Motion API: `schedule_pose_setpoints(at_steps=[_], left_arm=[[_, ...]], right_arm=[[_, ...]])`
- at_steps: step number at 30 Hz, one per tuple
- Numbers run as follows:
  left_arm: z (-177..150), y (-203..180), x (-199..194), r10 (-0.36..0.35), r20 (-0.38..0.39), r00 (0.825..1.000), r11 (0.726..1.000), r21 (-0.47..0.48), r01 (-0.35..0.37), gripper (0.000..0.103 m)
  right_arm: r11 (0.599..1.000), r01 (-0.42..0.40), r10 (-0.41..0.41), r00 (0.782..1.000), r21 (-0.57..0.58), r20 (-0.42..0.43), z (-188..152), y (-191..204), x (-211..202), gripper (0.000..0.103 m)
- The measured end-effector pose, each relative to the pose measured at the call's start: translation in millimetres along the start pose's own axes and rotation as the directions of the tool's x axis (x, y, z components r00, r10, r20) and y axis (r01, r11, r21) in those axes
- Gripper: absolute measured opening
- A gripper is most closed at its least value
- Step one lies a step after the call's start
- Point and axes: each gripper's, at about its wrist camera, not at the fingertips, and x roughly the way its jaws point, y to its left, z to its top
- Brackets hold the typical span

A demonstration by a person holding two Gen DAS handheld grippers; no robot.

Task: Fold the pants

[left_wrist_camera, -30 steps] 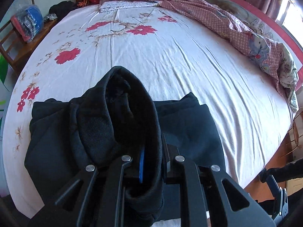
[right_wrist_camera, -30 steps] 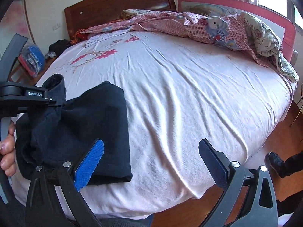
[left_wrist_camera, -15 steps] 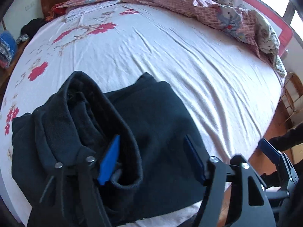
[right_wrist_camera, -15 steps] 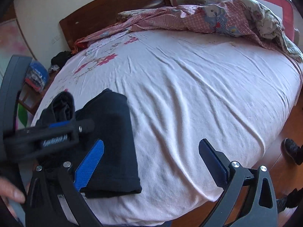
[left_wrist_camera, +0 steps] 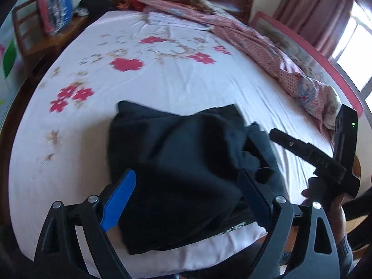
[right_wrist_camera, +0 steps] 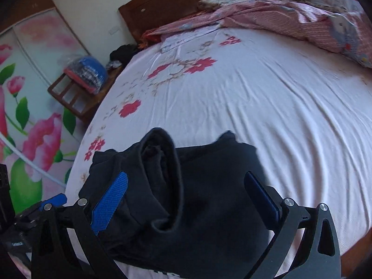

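Left gripper (left_wrist_camera: pixel 186 200): we see jaws opening wide over pants (left_wrist_camera: pixel 176 169), blue pads clear of cloth, nothing held. Pants: dark folded bundle at near edge of bed (left_wrist_camera: pixel 162 81), one rolled end standing proud (right_wrist_camera: pixel 160 162). Right gripper (right_wrist_camera: pixel 186 200): jaws spread wide above same bundle, gripping nothing. Our judgement: flatten that rolled end, square edges, press down before lifting away. Containers: none in play; only blue-wrapped package (right_wrist_camera: pixel 89 73) on wooden chair (right_wrist_camera: pixel 72 97), contents unclear.
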Motion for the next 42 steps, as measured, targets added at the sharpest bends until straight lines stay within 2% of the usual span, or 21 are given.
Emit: schedule_pose_setpoints(at_steps=[4, 6, 8, 10, 11, 12, 15, 17, 20, 23, 25, 28, 30, 31, 33, 35, 37, 38, 39, 41, 42], left_arm=[[-14, 68, 2, 0.078, -0.036, 0.996, 0.989, -0.127, -0.082, 0.091], [-21, 85, 7, 0.094, -0.050, 0.994, 0.982, -0.157, -0.101, 0.092], [-27, 98, 11, 0.098, -0.065, 0.993, 0.978, -0.181, -0.109, 0.094], [-30, 104, 16, 0.086, -0.085, 0.993, 0.975, -0.197, -0.102, 0.094], [-31, 105, 20, 0.079, -0.096, 0.992, 0.974, -0.202, -0.098, 0.094], [-33, 105, 23, 0.074, -0.105, 0.992, 0.975, -0.204, -0.094, 0.094], [-34, 106, 28, 0.065, -0.119, 0.991, 0.975, -0.206, -0.088, 0.096], [-33, 108, 32, 0.066, -0.130, 0.989, 0.974, -0.209, -0.092, 0.096], [-33, 111, 32, 0.056, -0.131, 0.990, 0.971, -0.222, -0.085, 0.096], [-32, 113, 32, 0.054, -0.134, 0.989, 0.970, -0.229, -0.084, 0.096], [-30, 111, 33, 0.047, -0.137, 0.989, 0.970, -0.231, -0.078, 0.096], [-30, 105, 33, 0.041, -0.138, 0.990, 0.974, -0.215, -0.071, 0.096], [-32, 98, 36, 0.040, -0.148, 0.988, 0.978, -0.196, -0.069, 0.096], [-33, 95, 38, 0.038, -0.156, 0.987, 0.980, -0.188, -0.067, 0.096], [-36, 89, 43, 0.030, -0.178, 0.984, 0.984, -0.167, -0.060, 0.096], [-38, 83, 45, 0.024, -0.194, 0.981, 0.988, -0.147, -0.053, 0.096], [-38, 81, 44, 0.021, -0.188, 0.982, 0.990, -0.133, -0.047, 0.096], [-35, 79, 44, 0.023, -0.179, 0.984, 0.991, -0.128, -0.047, 0.096], [-34, 79, 43, 0.021, -0.174, 0.985, 0.991, -0.129, -0.044, 0.096], [-28, 76, 41, 0.014, -0.161, 0.987, 0.991, -0.131, -0.035, 0.096], [-25, 74, 42, 0.012, -0.156, 0.988, 0.992, -0.125, -0.032, 0.097]], right_arm=[[0.992, -0.009, 0.006, 1.000, -0.127, -0.024, 8, 36, 28, 0.100], [0.978, 0.032, -0.040, 0.999, -0.206, -0.035, 9, 51, 41, 0.100], [0.976, 0.013, -0.032, 0.996, -0.218, -0.086, 10, 47, 55, 0.099], [0.979, -0.046, 0.017, 0.989, -0.200, -0.145, 7, 42, 72, 0.076], [0.981, -0.063, 0.030, 0.984, -0.185, -0.176, 4, 38, 78, 0.047], [0.985, -0.068, 0.032, 0.975, -0.161, -0.218, 1, 34, 87, 0.037], [0.984, -0.069, 0.033, 0.976, -0.166, -0.213, -4, 34, 83, 0.023], [0.986, -0.096, 0.069, 0.978, -0.134, -0.196, -3, 32, 68, 0.019], [0.990, -0.107, 0.097, 0.991, -0.093, -0.097, -5, 29, 27, 0.015], [0.995, -0.037, 0.037, 0.999, -0.091, 0.006, -4, 29, -14, 0.014], [0.999, -0.025, 0.026, 0.998, -0.029, 0.049, 1, 13, -35, 0.014], [0.999, -0.006, 0.005, 1.000, 0.045, 0.021, 7, -24, -41, 0.014], [0.998, 0.014, -0.008, 0.997, 0.068, -0.078, 0, -51, -15, 0.017], [0.995, 0.048, -0.038, 0.993, 0.082, -0.114, -10, -65, 1, 0.019], [0.993, 0.047, -0.033, 0.992, 0.108, -0.125, -30, -84, 21, 0.044], [0.987, 0.002, 0.011, 0.997, 0.164, -0.082, -35, -94, 19, 0.048], [0.977, 0.017, 0.002, 0.996, 0.212, -0.090, -36, -93, 13, 0.051], [0.980, 0.047, -0.027, 0.995, 0.195, -0.101, -35, -89, 8, 0.054], [0.982, 0.104, -0.090, 0.991, 0.155, -0.097, -32, -82, -1, 0.063], [0.972, 0.220, -0.218, 0.975, 0.083, -0.030, -26, -68, -21, 0.064], [0.967, 0.246, -0.248, 0.969, 0.064, 0.014, -21, -60, -33, 0.064]])
